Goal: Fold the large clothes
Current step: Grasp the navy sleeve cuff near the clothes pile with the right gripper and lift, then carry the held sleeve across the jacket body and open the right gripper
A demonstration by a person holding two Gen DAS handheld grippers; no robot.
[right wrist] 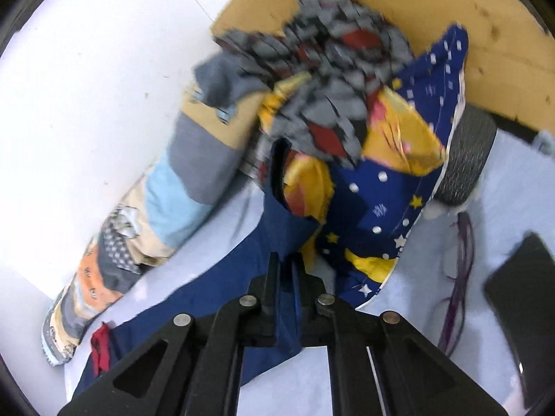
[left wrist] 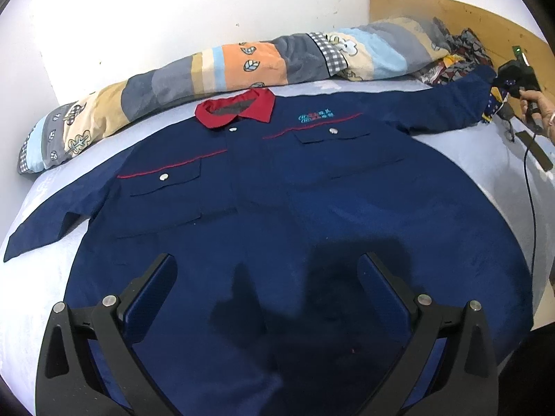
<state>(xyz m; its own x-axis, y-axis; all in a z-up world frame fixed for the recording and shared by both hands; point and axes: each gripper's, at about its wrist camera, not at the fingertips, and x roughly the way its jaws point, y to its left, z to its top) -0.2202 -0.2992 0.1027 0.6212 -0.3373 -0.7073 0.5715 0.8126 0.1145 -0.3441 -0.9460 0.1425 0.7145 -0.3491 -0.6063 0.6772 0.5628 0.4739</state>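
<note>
A large navy work shirt (left wrist: 312, 208) with a red collar (left wrist: 236, 107) lies face up, spread flat on the pale bed sheet (left wrist: 485, 159). My left gripper (left wrist: 267, 270) hovers open over the shirt's lower front, with nothing between its fingers. The shirt's right sleeve (left wrist: 461, 104) stretches toward the far right corner. There a hand (left wrist: 534, 104) holds my right gripper (left wrist: 513, 79). In the right wrist view the right gripper (right wrist: 286, 270) is shut on that navy sleeve (right wrist: 222, 287) near its cuff, and cloth shows between the fingers. The other sleeve (left wrist: 52, 228) lies flat at the left.
A rolled patchwork quilt (left wrist: 215, 69) runs along the white wall behind the collar. A heap of patterned clothes (right wrist: 329, 79) and a starry blue cloth (right wrist: 381, 208) sit against the wooden headboard (left wrist: 451, 14). A black phone (right wrist: 520, 294) and a cable (left wrist: 530, 187) lie at the right.
</note>
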